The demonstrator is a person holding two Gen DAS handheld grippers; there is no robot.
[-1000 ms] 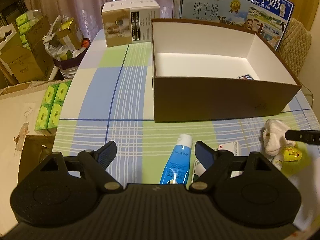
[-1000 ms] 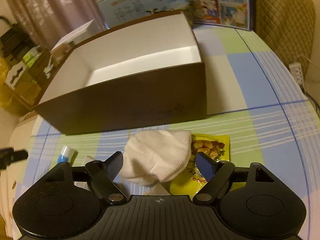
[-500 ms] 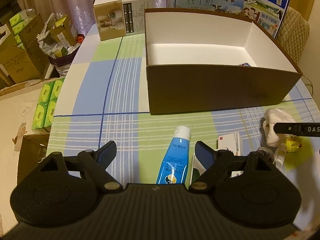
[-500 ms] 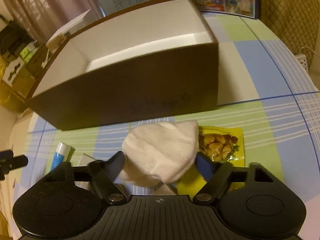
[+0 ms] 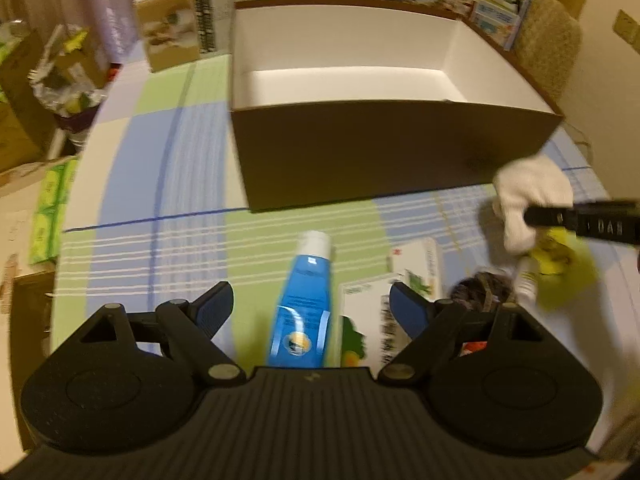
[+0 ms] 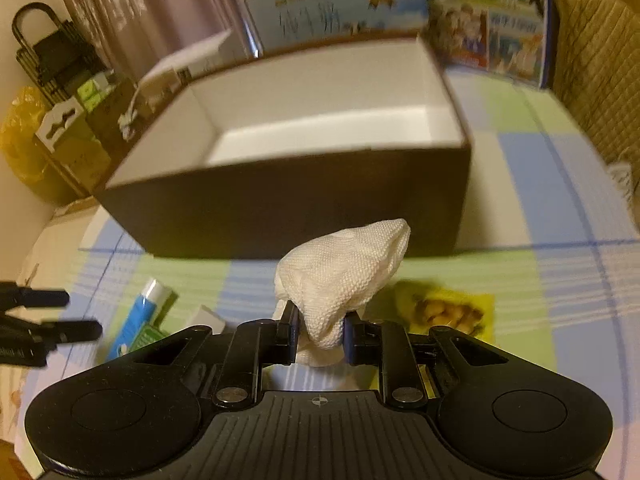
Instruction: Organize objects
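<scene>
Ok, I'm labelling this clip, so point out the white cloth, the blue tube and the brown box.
white cloth (image 6: 344, 268): right wrist view, on its bunched woven middle.
blue tube (image 5: 306, 296): left wrist view, on its blue body.
brown box (image 6: 280, 204): right wrist view, on its dark front wall.

Right gripper (image 6: 319, 333) jaws clamped on white cloth (image 6: 344, 272); left gripper (image 5: 312, 306) jaws spread wide, empty.

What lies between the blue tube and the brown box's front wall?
Only bare checked tablecloth between blue tube and brown box, per the left wrist view.
</scene>
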